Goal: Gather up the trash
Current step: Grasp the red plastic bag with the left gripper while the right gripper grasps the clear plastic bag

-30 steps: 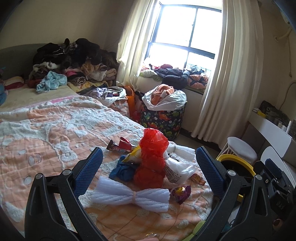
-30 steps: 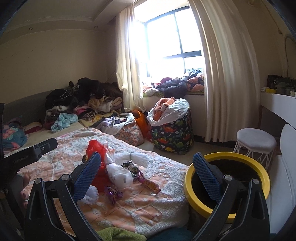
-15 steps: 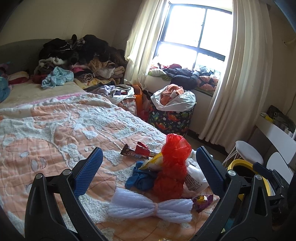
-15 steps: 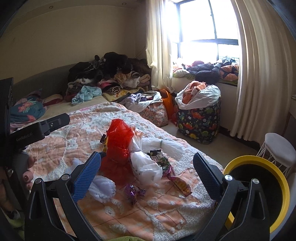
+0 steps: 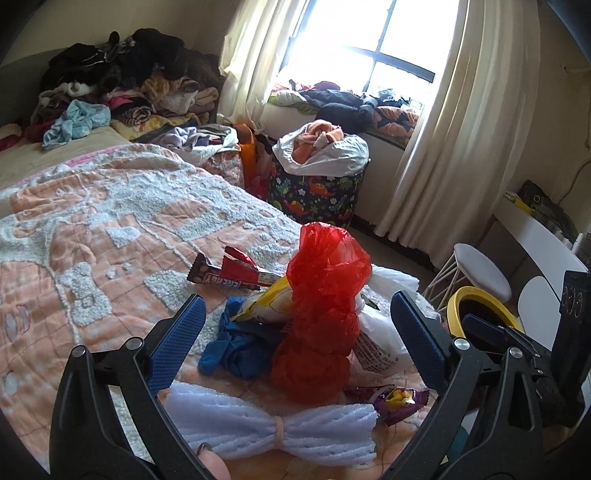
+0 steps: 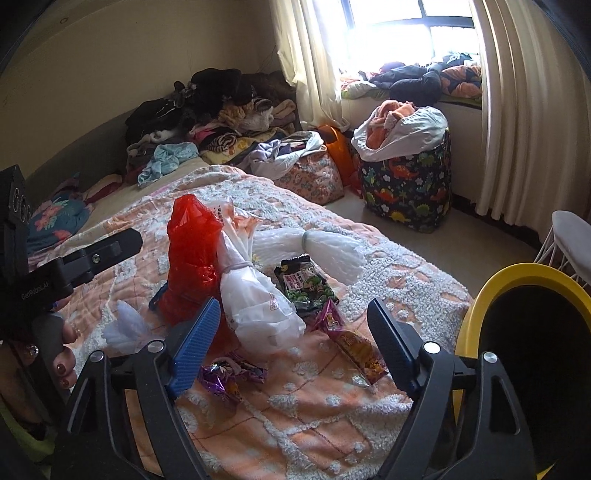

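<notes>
With nothing between its closing jaws, the right tool (image 6: 290, 341) should drop squarely over the white bag (image 6: 258, 310) before pinching, while the left tool (image 5: 295, 332) hangs released near the red bag (image 5: 321, 321).

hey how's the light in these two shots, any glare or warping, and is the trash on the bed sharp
Left wrist view: window blown out white, curtains bowed by the lens, red bag sharp. Right wrist view: same window glare, wall curved at the edges, white bag and snack wrappers crisp, inside of the yellow bin black.
</notes>
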